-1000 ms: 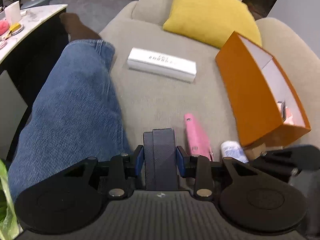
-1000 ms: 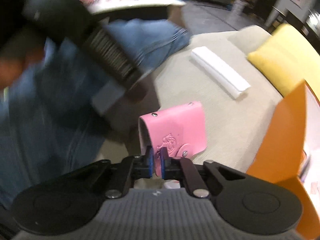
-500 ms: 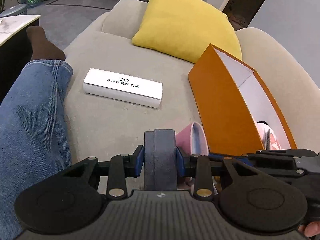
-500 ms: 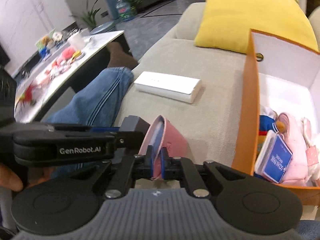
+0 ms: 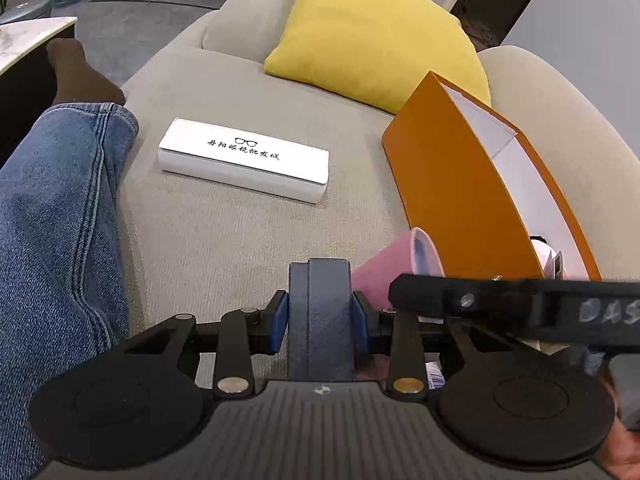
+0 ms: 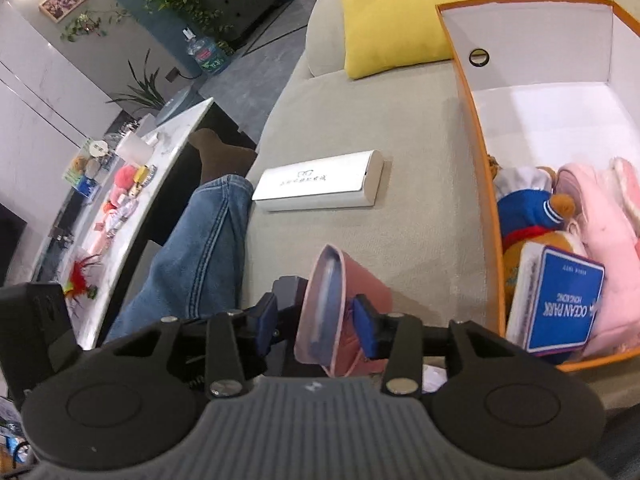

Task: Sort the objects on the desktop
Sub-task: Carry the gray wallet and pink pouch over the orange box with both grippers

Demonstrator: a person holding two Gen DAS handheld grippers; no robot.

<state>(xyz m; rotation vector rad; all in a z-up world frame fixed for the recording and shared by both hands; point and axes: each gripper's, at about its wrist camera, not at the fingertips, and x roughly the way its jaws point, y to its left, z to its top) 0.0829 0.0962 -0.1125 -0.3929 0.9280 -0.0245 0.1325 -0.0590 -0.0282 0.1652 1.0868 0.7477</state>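
Two grippers | left gripper [image 5: 320, 316] clenched on dark grey textured wallet [image 5: 320, 300] | right gripper [image 6: 316, 322] fingers grasping pink leather pouch [image 6: 340, 308] beside orange cardboard box [image 6: 480, 184]

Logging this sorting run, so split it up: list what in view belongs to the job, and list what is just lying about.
Belongs to the job:
- dark grey case, clamped in the left gripper
- pink pouch, between the right gripper fingers
- orange box, already holding toys and a blue booklet
- white glasses box, possibly next

Lying about:
- yellow cushion
- sofa
- side-table clutter
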